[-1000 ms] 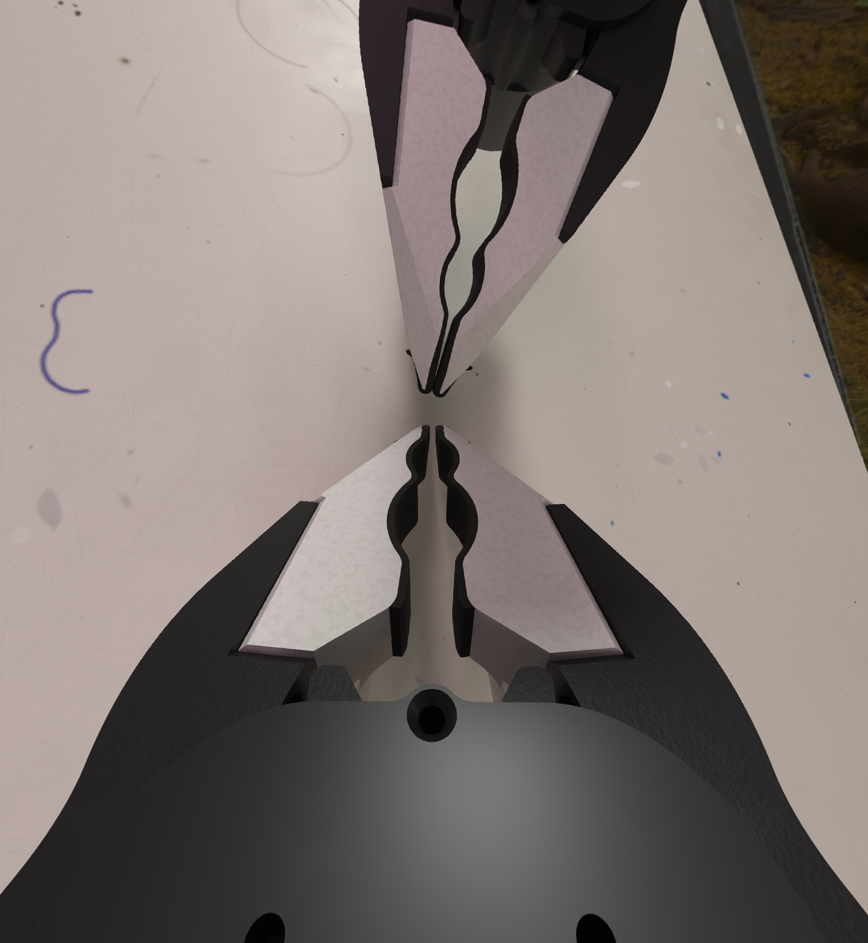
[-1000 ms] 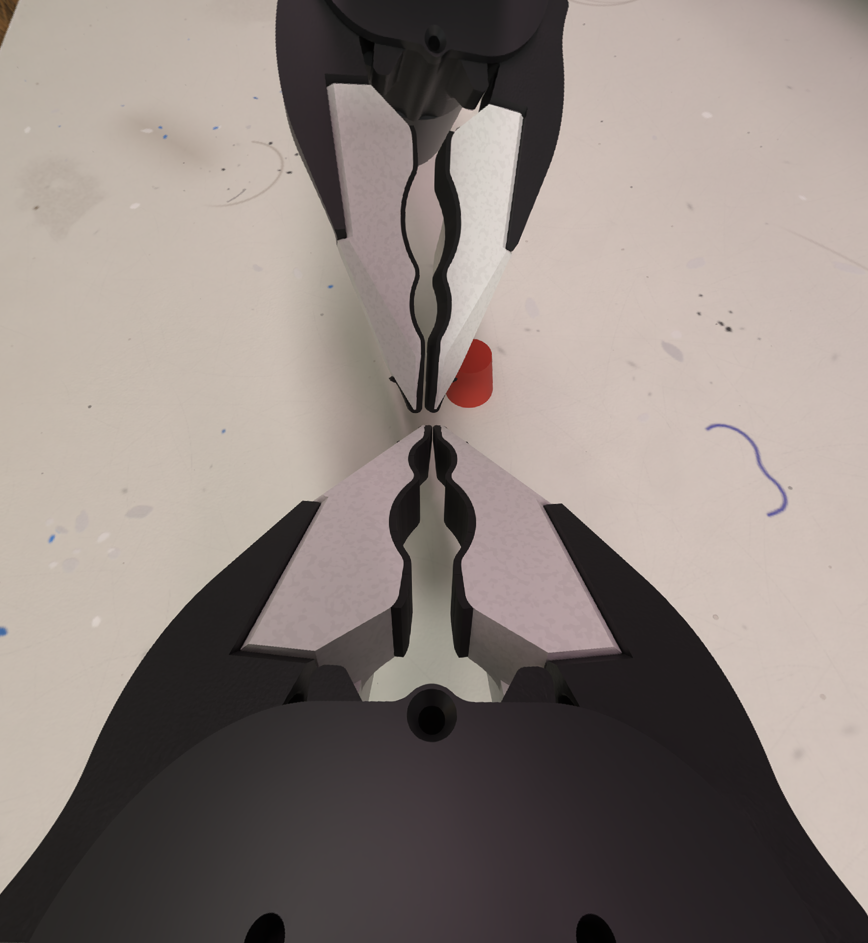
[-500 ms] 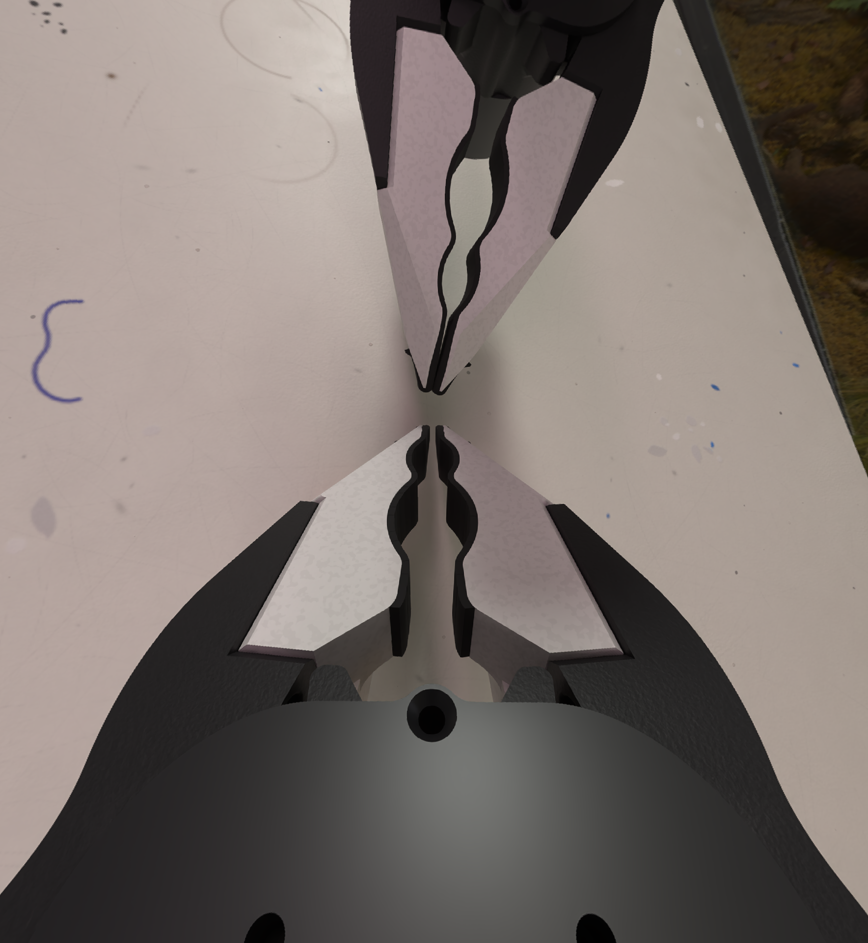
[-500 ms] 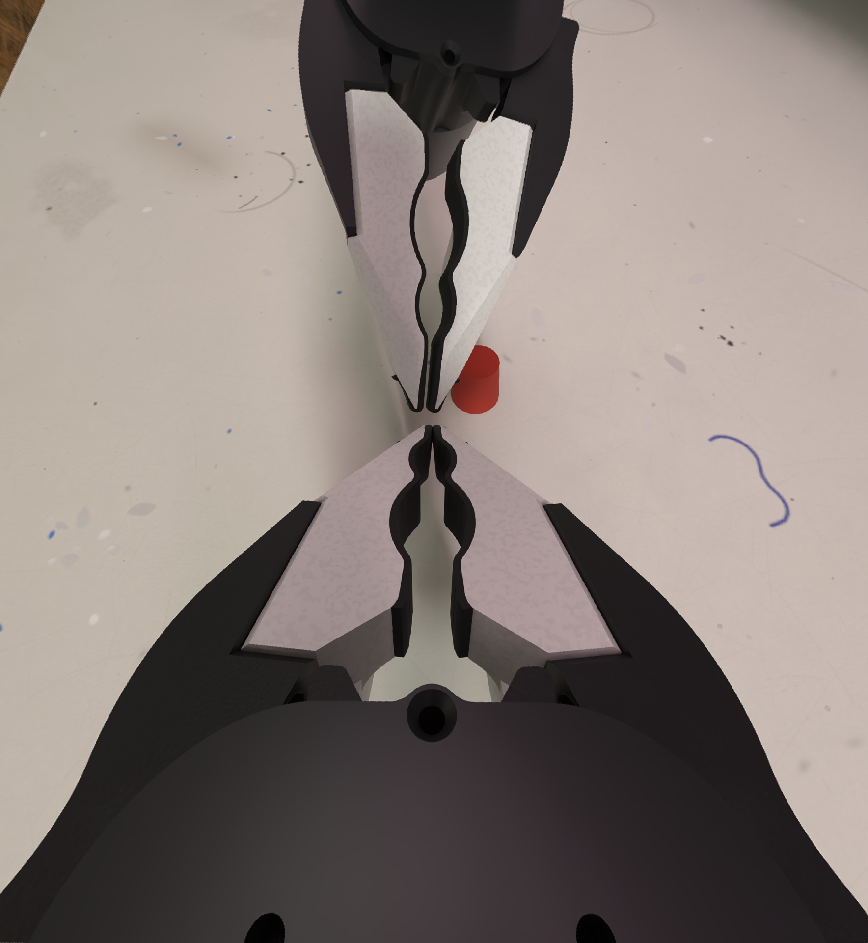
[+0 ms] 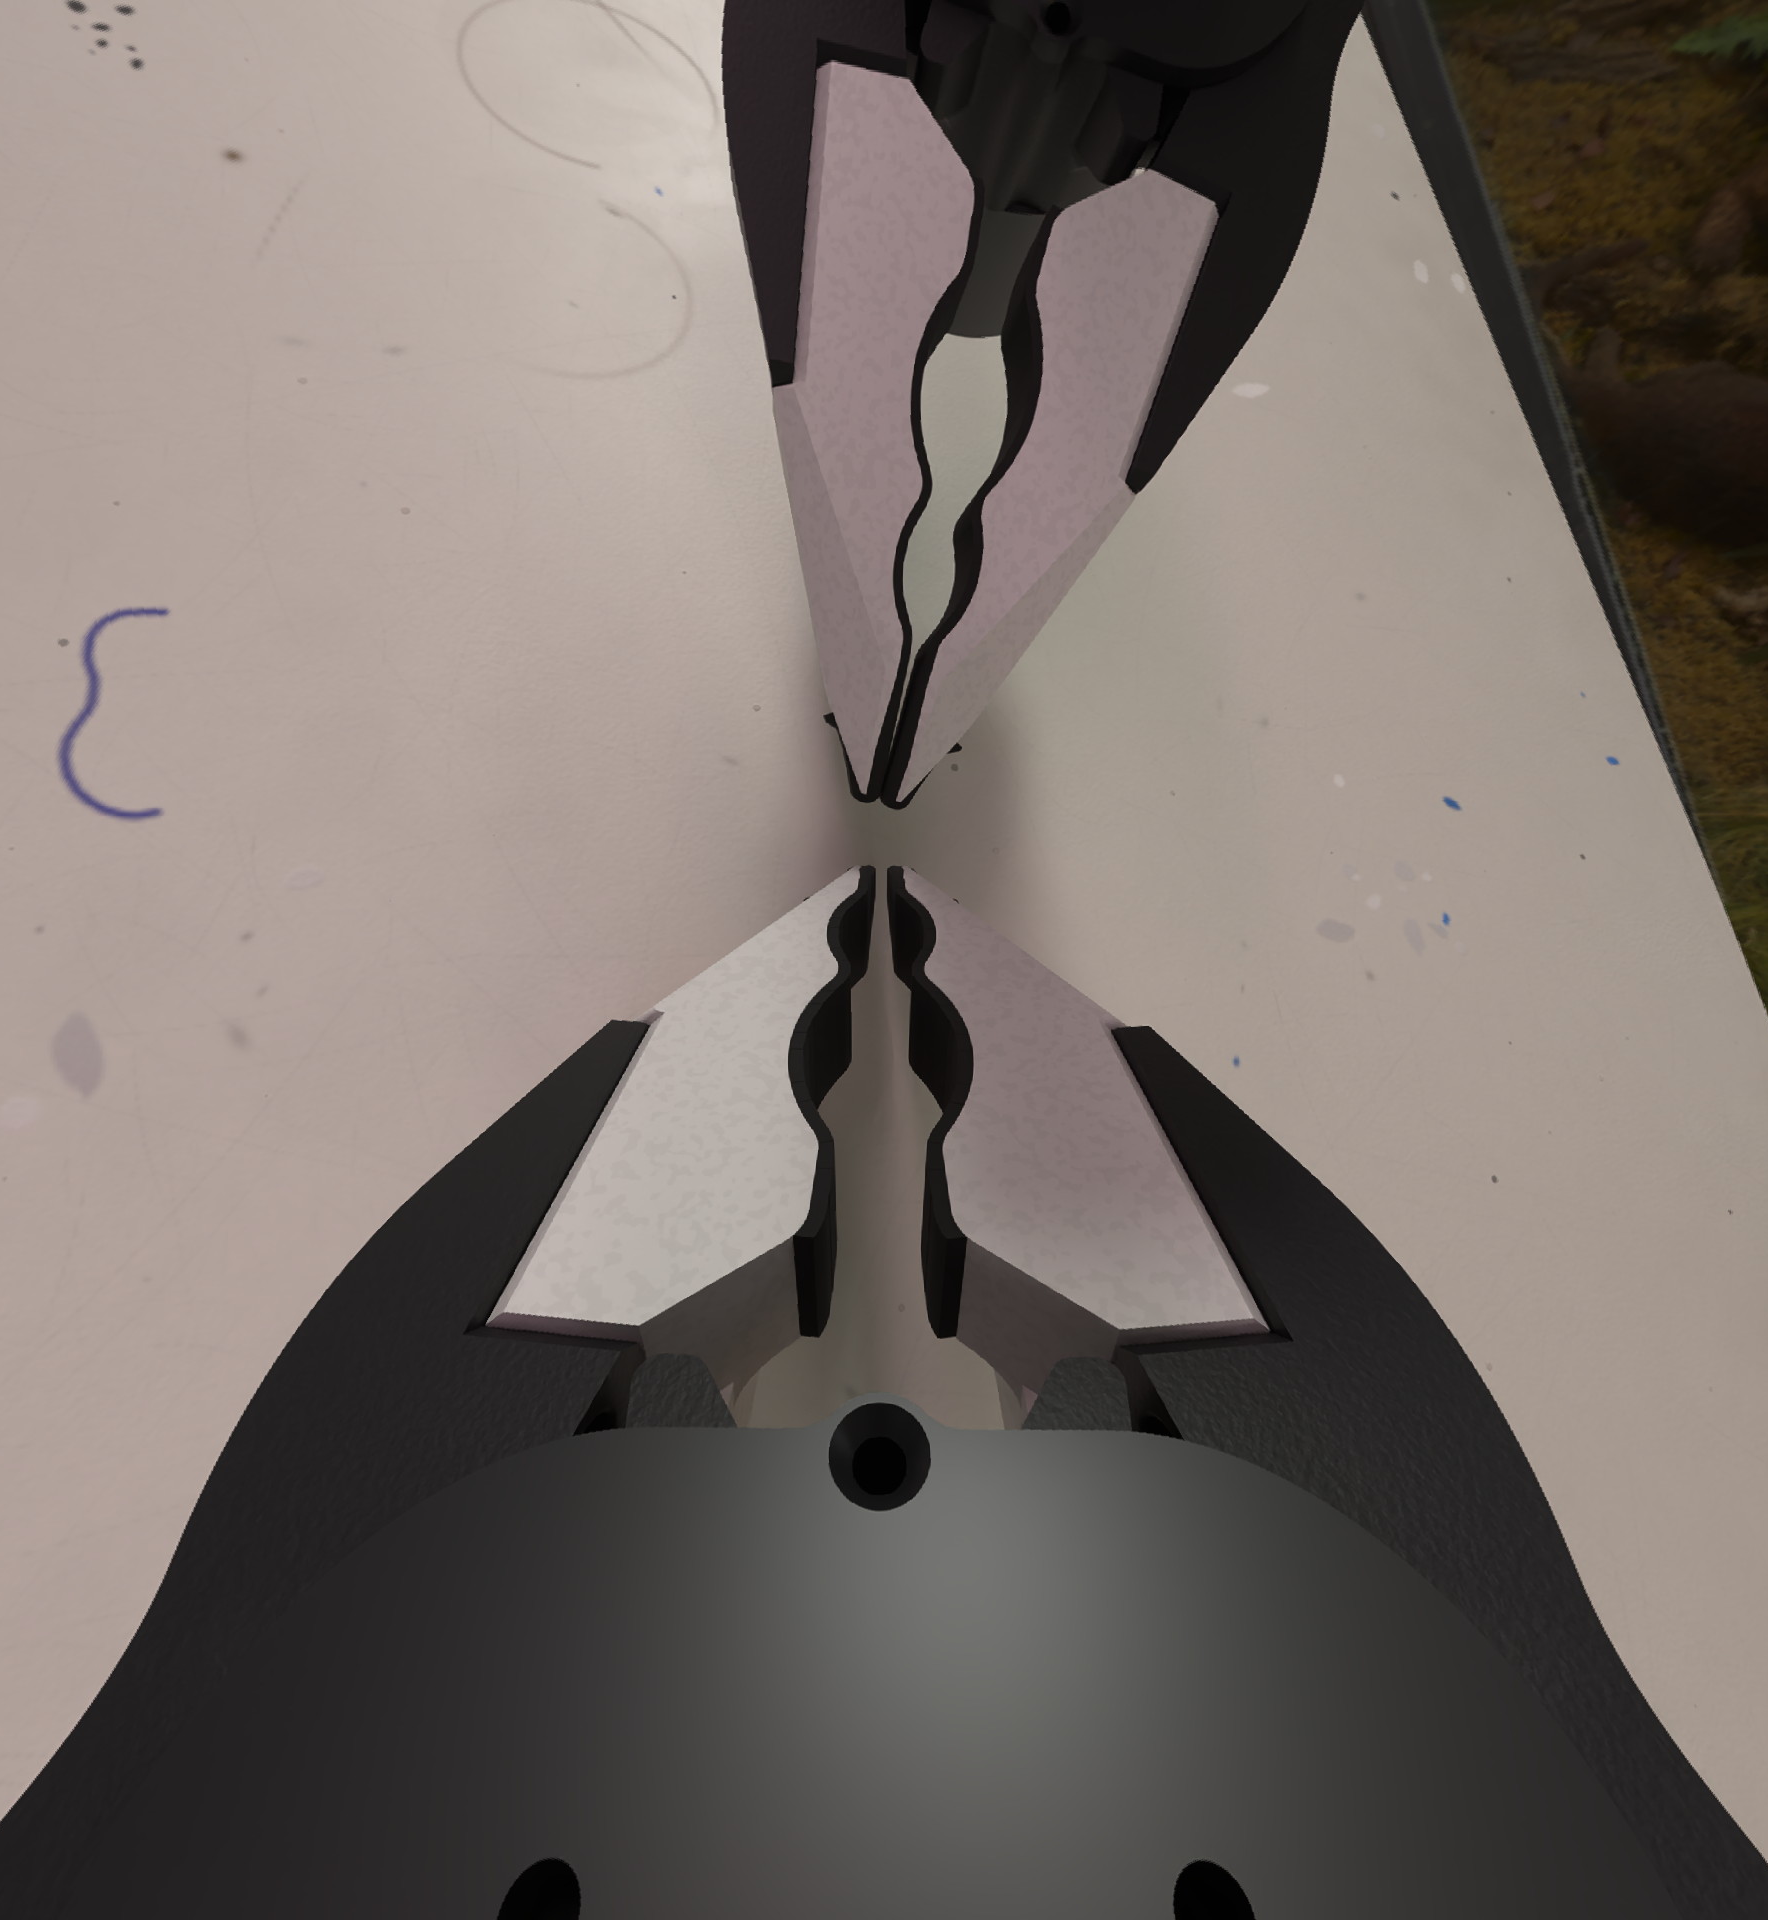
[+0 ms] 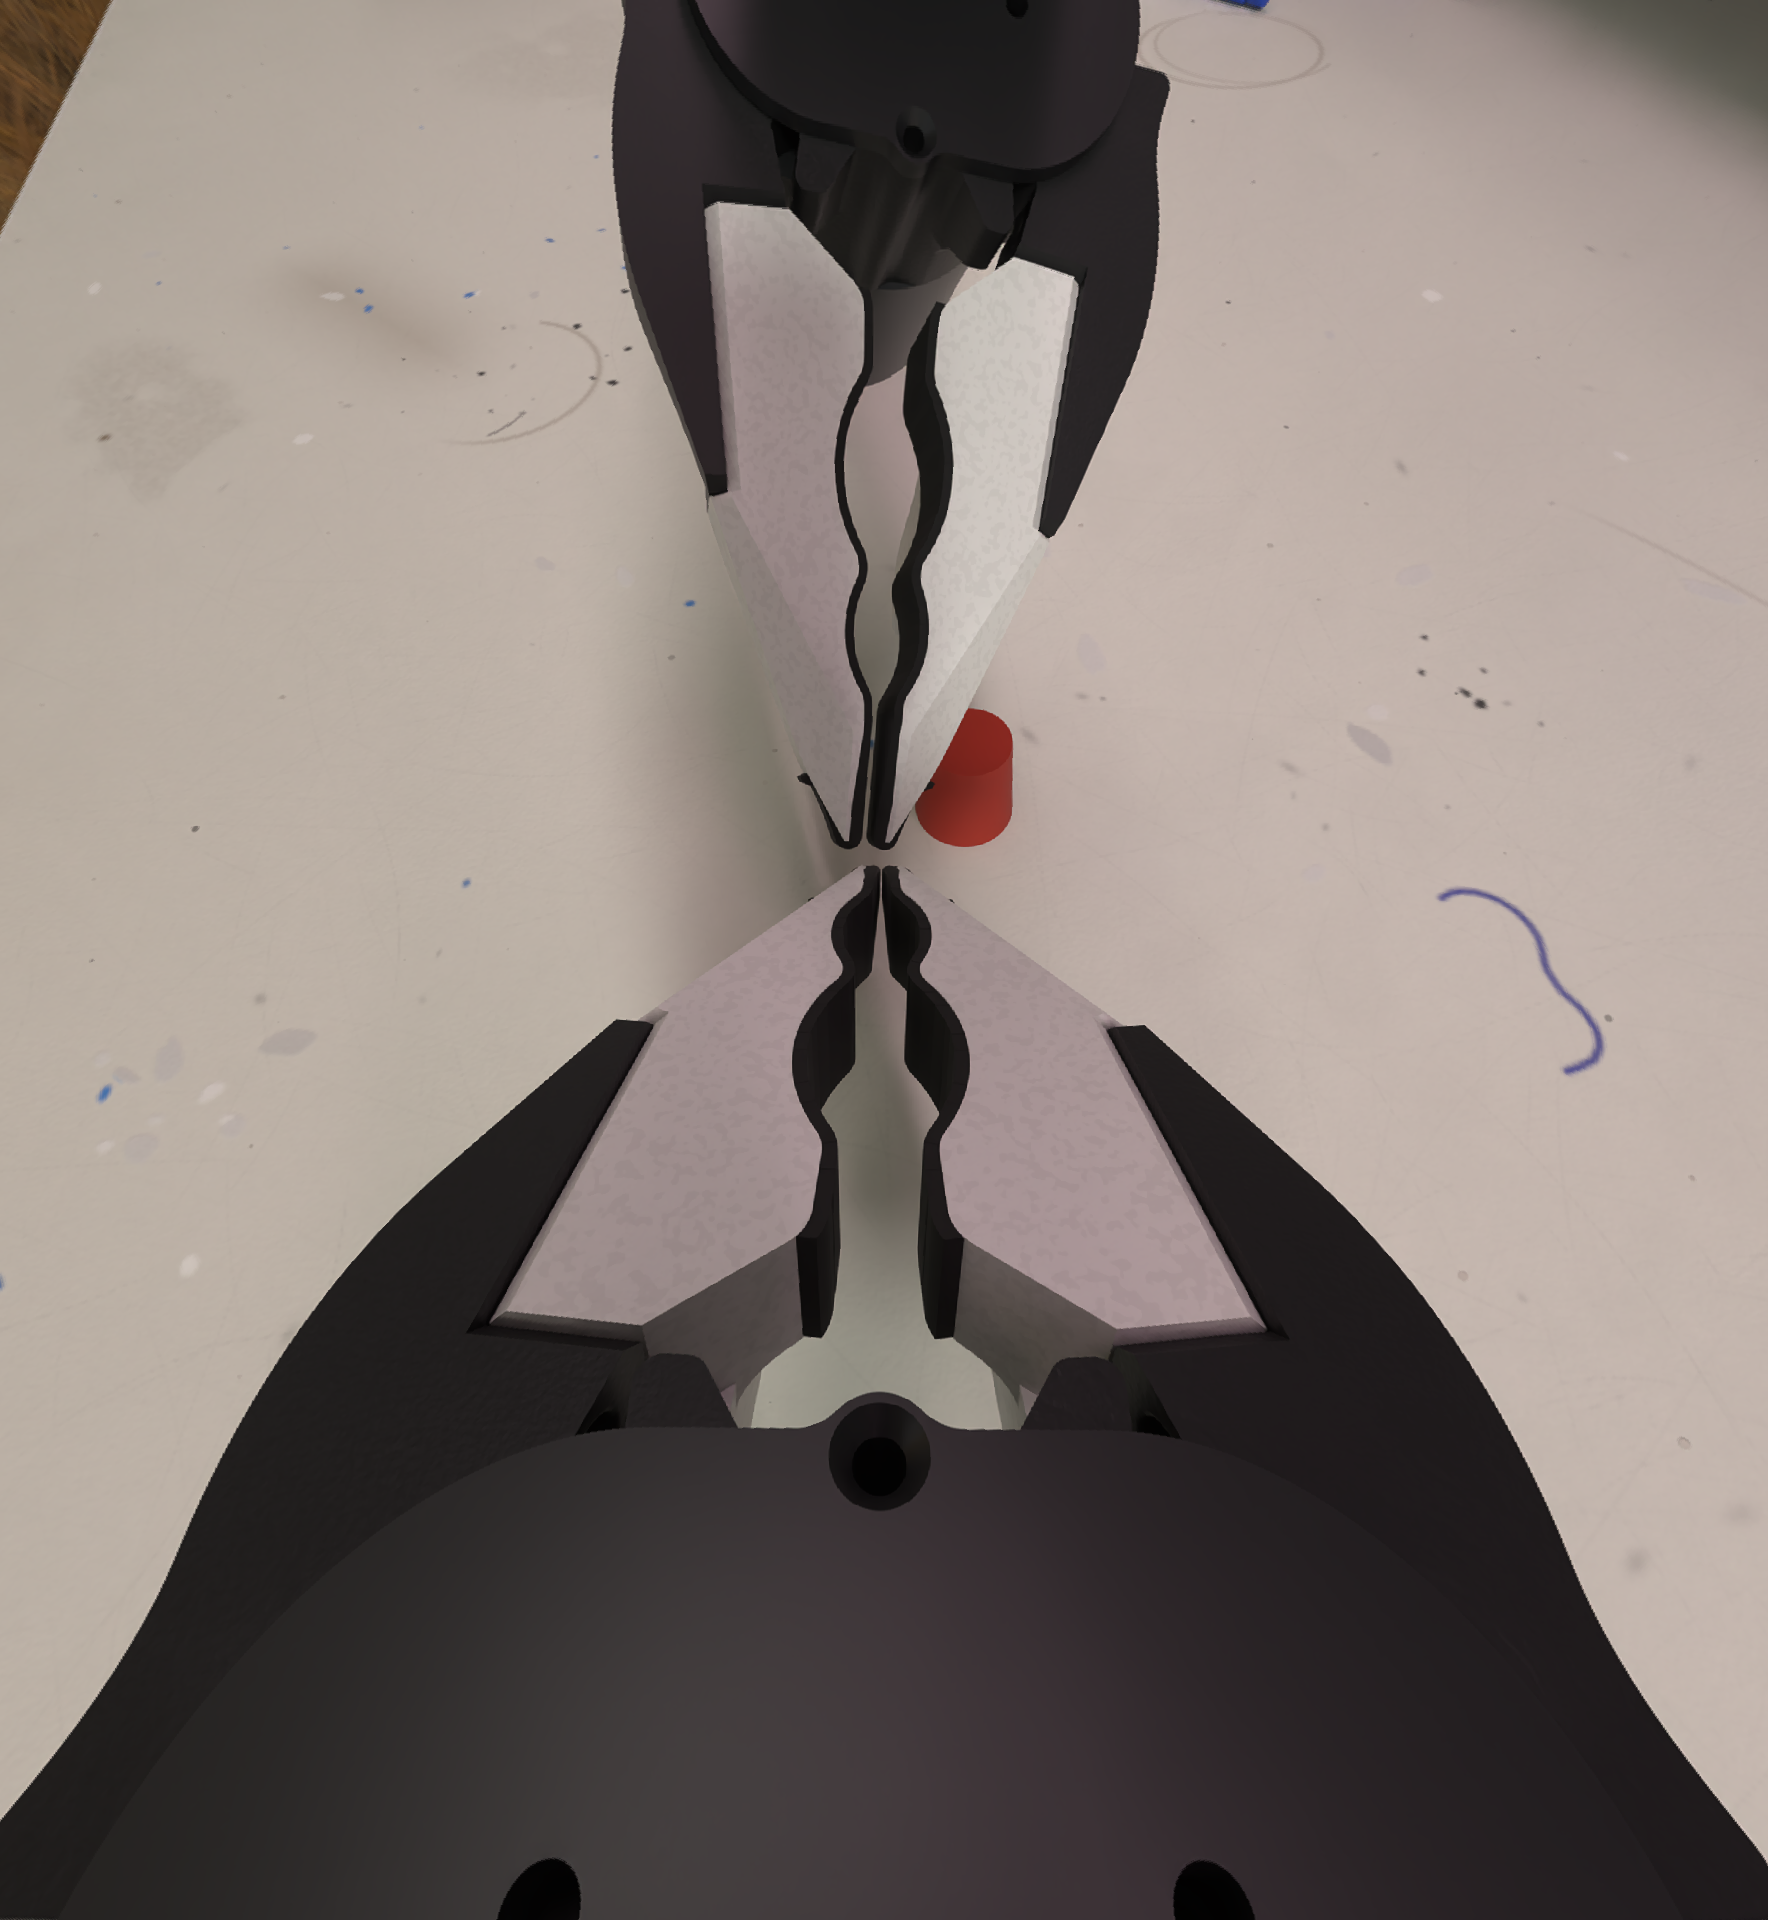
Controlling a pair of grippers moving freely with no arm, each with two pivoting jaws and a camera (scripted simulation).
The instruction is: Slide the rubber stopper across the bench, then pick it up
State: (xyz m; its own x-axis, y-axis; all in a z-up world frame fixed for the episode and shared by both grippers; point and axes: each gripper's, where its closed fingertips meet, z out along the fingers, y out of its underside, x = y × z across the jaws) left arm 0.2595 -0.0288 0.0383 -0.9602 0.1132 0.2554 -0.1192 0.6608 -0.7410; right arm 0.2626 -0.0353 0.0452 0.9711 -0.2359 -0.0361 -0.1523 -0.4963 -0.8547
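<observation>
Two pairs of tongs met tip to tip over a scuffed white table [image 6: 1379,1351], each pair pressed closed with nothing between its fingers. In the right wrist view, the right tongs [image 6: 880,871] pointed straight at the left tongs [image 6: 867,836], which reached in from the far side, the two sets of tips nearly touching. The red rubber stopper [image 6: 968,784] stood upright on the table just beside the left tongs' tips, on the right of that view and partly covered by one pale finger; whether the finger actually touched it could not be told from this angle. The stopper sat outside both grips, slightly beyond the right tongs' tips and off to their right.

From the left wrist view, the left tongs [image 5: 881,871] faced the right tongs [image 5: 880,798] across a narrow shadowed gap, and the stopper was hidden, probably behind the opposing fingers. A blue pen squiggle [image 5: 106,715] marked the table [image 5: 392,520] well off to the side, and the same mark [image 6: 1540,977] lay beyond the stopper in the right wrist view.
</observation>
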